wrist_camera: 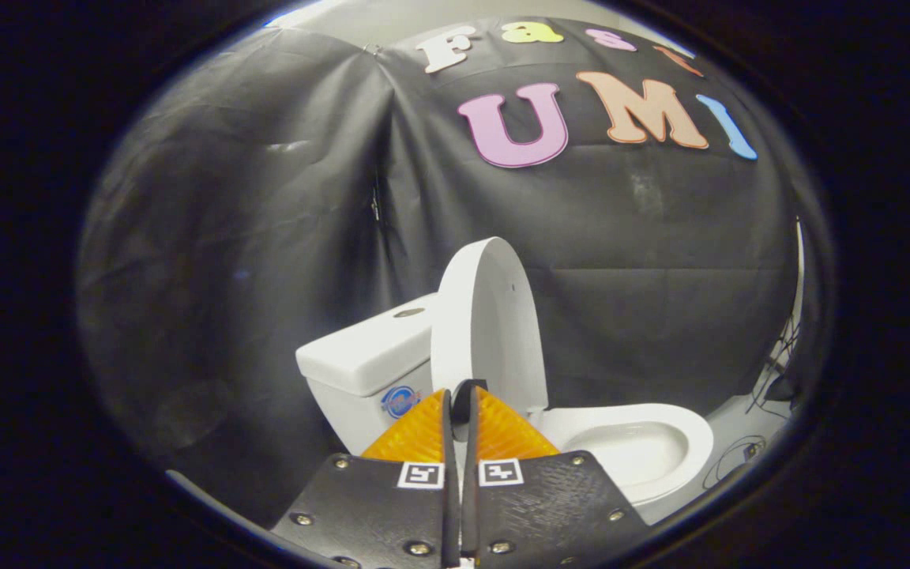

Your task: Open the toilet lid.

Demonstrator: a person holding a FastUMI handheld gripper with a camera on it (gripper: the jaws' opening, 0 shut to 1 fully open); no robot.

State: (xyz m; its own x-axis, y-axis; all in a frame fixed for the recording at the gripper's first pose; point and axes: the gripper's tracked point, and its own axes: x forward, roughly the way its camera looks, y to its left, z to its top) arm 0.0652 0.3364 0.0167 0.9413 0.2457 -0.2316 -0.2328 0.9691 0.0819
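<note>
A white toilet stands just beyond my fingers. Its lid [490,324] is raised upright and leans back against the tank [368,356]. To the right of the lid the seat ring [664,419] and the open bowl [621,450] show. My gripper [461,395] is shut, the two fingers pressed close together with nothing between them. Their tips point at the lower edge of the raised lid, a little short of it.
Black cloth forms the booth wall [265,237] behind and to the left of the toilet. Cables [771,379] lie on the pale floor [739,427] to the right of the bowl.
</note>
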